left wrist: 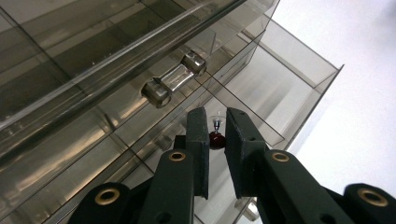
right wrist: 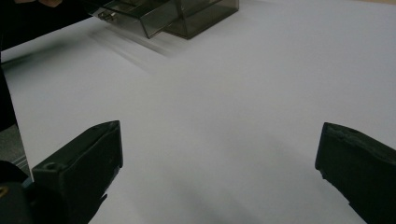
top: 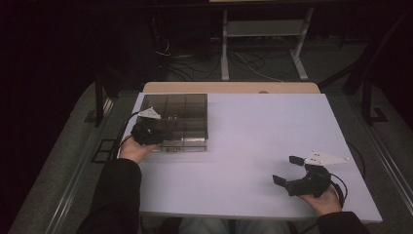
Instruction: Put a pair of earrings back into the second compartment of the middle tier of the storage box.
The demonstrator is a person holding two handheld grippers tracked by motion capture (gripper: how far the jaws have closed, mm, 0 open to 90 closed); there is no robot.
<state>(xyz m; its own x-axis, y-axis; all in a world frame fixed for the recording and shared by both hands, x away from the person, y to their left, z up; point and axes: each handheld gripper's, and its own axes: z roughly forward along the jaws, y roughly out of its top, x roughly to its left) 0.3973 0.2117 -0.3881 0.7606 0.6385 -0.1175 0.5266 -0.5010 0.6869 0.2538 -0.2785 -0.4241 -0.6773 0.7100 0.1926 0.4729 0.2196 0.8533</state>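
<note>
A smoky clear plastic drawer box [top: 181, 111] stands at the table's left, with one front drawer [top: 185, 144] pulled out. My left gripper [top: 166, 130] reaches over that open drawer. In the left gripper view its jaws [left wrist: 217, 122] stand close together on a small dark red bead with a silver post [left wrist: 215, 139], above the drawer's compartments [left wrist: 299, 79]. A metal bar handle [left wrist: 173, 79] shows on a drawer front just above. My right gripper [top: 286, 169] rests near the front right of the table, open, with nothing between its fingers [right wrist: 219, 154]. The box [right wrist: 187, 14] appears far off in the right gripper view.
The white table top [top: 253, 136] stretches bare between the box and my right gripper. Beyond its far wooden edge [top: 229, 87] lie a dark floor, cables and a metal stand [top: 263, 44]. A sleeve [top: 117, 190] comes in at the bottom left.
</note>
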